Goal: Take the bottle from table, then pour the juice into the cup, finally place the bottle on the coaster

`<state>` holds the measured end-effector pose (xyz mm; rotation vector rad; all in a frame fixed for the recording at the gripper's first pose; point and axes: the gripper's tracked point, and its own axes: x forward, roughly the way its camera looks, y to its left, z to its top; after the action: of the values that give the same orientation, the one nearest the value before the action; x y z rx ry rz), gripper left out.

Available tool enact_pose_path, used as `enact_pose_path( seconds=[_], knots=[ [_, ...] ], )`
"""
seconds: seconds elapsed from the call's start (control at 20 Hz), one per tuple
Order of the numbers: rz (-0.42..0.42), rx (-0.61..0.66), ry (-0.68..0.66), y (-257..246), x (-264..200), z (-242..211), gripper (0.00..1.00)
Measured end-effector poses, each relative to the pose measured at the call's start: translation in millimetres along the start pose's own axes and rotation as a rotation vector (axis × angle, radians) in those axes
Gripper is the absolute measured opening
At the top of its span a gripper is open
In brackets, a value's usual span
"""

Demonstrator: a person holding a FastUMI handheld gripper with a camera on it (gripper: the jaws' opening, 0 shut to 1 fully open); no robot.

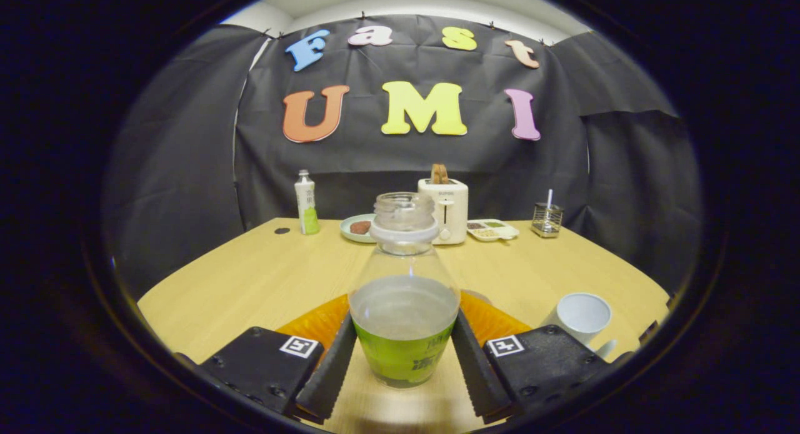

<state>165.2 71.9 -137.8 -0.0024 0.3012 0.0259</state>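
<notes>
A clear bottle (pixel 403 309) with no cap, a green label and pale juice up to its shoulder stands upright between my fingers. My gripper (pixel 403 324) is shut on the bottle, with both fingers (pixel 331 365) pressing its labelled sides. Just behind the bottle an orange coaster (pixel 315 321) lies on the wooden table (pixel 250 277) and shows on both sides of it. I cannot tell whether the bottle's base touches the table. A white cup (pixel 581 315) stands to the right of my right finger, mouth up, and looks empty.
Along the table's far edge stand a small white-and-green bottle (pixel 305 202), a plate (pixel 359 227) with something brown on it, a white toaster (pixel 445 209), a divided snack tray (pixel 492 229) and a small glass holder (pixel 547 219). Black cloth walls close in the booth.
</notes>
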Motion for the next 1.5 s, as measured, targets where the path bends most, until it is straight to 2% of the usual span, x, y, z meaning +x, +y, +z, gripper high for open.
enact_pose_path(
  seconds=[0.35,0.4,0.55,0.7,1.0,1.2,1.4,1.5],
  knots=[
    [0.009,0.035,0.033,-6.7,-11.6,-0.9,0.82],
    [0.031,0.047,0.028,-2.1,-15.9,1.5,0.82],
    [0.146,0.16,-0.009,15.7,-22.4,13.2,0.82],
    [0.202,0.255,-0.029,18.3,-26.2,17.7,0.82],
    [0.224,0.477,-0.077,-2.7,-35.2,18.2,0.82],
    [0.276,0.628,-0.095,-8.9,-41.6,18.0,0.81],
    [0.278,0.752,-0.056,-11.9,-45.0,13.9,0.81],
    [0.287,0.772,-0.035,-12.4,-47.4,15.3,0.81]
  ],
)
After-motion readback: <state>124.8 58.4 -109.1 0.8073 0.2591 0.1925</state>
